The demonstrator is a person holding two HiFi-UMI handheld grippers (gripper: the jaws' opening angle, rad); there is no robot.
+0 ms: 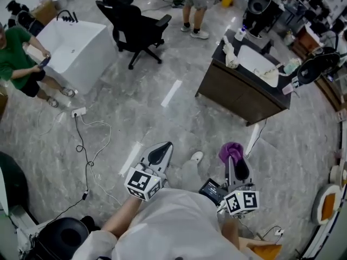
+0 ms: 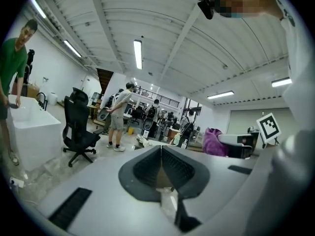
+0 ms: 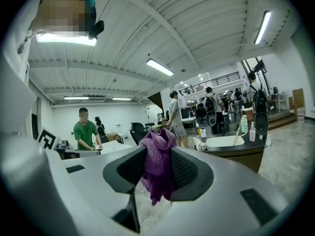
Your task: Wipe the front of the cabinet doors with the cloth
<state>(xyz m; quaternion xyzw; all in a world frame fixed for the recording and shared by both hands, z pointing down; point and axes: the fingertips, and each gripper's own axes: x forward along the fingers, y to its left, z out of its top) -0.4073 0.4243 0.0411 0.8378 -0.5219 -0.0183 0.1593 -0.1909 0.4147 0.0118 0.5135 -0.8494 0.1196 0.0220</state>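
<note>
My right gripper (image 1: 236,157) is shut on a purple cloth (image 1: 231,151), which bunches above and below the jaws in the right gripper view (image 3: 158,166). My left gripper (image 1: 161,153) is shut with nothing between its jaws; the left gripper view shows the cloth (image 2: 212,141) off to its right. The dark brown cabinet (image 1: 238,91) with a white sink (image 1: 256,62) stands well ahead to the right, its door fronts facing me. Both grippers are held near my body, far from the cabinet. In the right gripper view the cabinet (image 3: 246,157) sits right of the jaws.
A white bathtub (image 1: 73,50) and a black office chair (image 1: 133,26) stand ahead left. A person in green (image 1: 16,61) is by the tub; another person (image 1: 195,7) stands behind. A cable with a power strip (image 1: 79,112) lies on the marble floor. A bottle (image 1: 240,33) and rag (image 1: 230,56) rest on the cabinet top.
</note>
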